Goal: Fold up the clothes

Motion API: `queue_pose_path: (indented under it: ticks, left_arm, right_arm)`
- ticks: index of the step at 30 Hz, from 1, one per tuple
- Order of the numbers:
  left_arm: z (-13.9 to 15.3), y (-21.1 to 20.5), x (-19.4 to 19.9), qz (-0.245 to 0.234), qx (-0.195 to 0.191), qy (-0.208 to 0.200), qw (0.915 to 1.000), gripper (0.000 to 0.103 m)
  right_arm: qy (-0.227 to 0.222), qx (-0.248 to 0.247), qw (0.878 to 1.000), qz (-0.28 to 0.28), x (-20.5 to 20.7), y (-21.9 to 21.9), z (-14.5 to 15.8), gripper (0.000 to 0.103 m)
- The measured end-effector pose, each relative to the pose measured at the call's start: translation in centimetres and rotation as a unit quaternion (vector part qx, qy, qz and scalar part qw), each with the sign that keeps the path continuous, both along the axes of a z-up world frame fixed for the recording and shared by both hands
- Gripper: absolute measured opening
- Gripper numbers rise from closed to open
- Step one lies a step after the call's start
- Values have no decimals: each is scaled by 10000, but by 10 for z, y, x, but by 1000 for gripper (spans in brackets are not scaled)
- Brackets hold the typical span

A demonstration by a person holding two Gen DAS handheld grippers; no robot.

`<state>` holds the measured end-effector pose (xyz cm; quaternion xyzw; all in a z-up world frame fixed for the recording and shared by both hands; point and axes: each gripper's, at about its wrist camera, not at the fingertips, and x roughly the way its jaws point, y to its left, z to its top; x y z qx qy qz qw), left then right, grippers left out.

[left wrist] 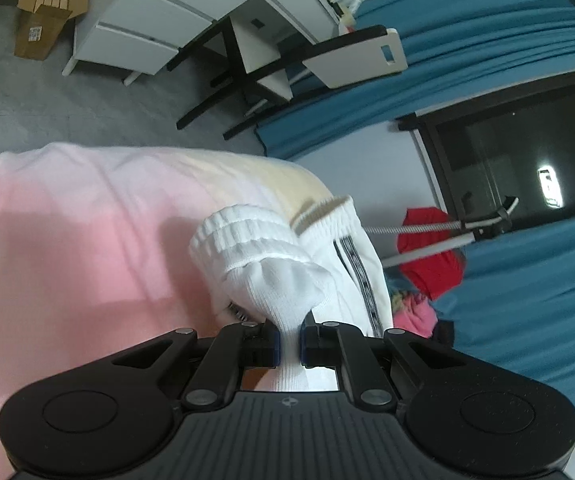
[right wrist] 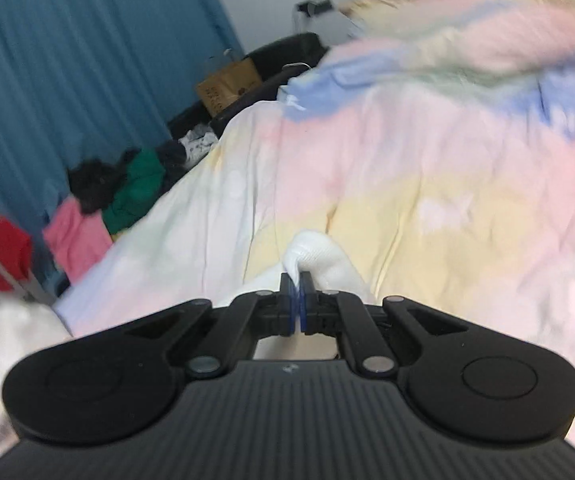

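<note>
Over the pastel pink, yellow and blue bedspread [left wrist: 67,240], the left gripper [left wrist: 289,340] pinches a bunched fold of white ribbed-waistband shorts with black side stripes [left wrist: 287,264], hanging at the bed's edge. The right gripper [right wrist: 297,300] clamps another white fold of the garment [right wrist: 319,256] above the quilt; a heap of coloured clothes [right wrist: 99,204] lies beside the bed.

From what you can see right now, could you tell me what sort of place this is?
Most likely a bedroom at home: a bed with a pastel quilt, a white desk with drawers, teal curtains, and a pile of loose clothes beside the bed.
</note>
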<state>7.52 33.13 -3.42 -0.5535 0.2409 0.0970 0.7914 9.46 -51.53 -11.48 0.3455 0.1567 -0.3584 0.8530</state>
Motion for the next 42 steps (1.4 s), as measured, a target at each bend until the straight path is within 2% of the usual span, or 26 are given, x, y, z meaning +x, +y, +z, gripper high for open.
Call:
queue_pose_path:
  ticks: [2,5,8,11,14,16,18,20,22,24,27,30,33,34,36,38,40,41,42]
  left_arm:
    - [4,-3,-18,-98,-18,-31,9999,9]
    - [1,-7,-38,-106,-153,13,9998,9]
    - [-6,-8,-45,-56,-282,83,9996,9]
    - [-14,-2,-40,44,-350,183,9992,9]
    - [-23,2,-37,165,-504,234,9983,9]
    - [-25,2,-36,215,-516,181,9983,9]
    - [-23,0,-35,231,-492,90,9985,9]
    - [-20,-1,-42,309,-551,-49,9980,9]
    - [-15,-2,-48,351,-571,-180,9976,9]
    - [-10,-4,-53,279,-530,-149,9981,9]
    - [-14,-3,-54,-29,-350,292,9990,9]
    - [-18,-3,-54,-337,-170,731,9966,9]
    - [-26,1,-49,-652,-117,1084,9919,11]
    - [-25,2,-47,-758,-27,1119,9908,12]
    - [-22,2,-46,-882,49,1137,9896,14]
    - [-18,2,-46,-1004,130,1153,9882,18]
    - [-3,-2,-52,-1060,548,1103,9867,26]
    - [4,-4,-56,-1086,757,1077,9853,37]
    - [12,-6,-59,-1113,966,1050,9835,50]
  right_arm:
    - [-224,-77,9997,24,-10,2,7,6]
    - [-282,-331,9990,69,-4,10,12,6]
    - [-197,-174,9996,87,1,3,15,6]
    - [10,-106,9995,281,31,2,30,6]
    - [124,-378,9958,829,81,12,63,6]
    - [-173,-359,9932,1098,107,19,95,6]
    - [-695,-246,9890,1284,119,23,128,6]
    - [-1182,-302,9835,1338,113,24,155,5]
    - [-1373,-397,9827,1181,97,18,163,5]
    - [-1118,-466,9872,1039,77,5,144,5]
    - [-679,-525,9929,825,47,-14,112,6]
    - [106,-181,9973,702,17,-35,46,6]
    - [871,257,9935,691,-4,-47,-16,6]
    - [959,339,9927,646,-11,-48,-29,6]
    - [954,470,9924,621,-21,-48,-45,6]
    - [999,442,9918,667,-25,-44,-49,7]
    - [1094,277,9908,751,-24,-36,-44,9]
    - [1119,221,9903,798,-23,-33,-40,10]
    - [1121,181,9899,850,-22,-30,-36,15]
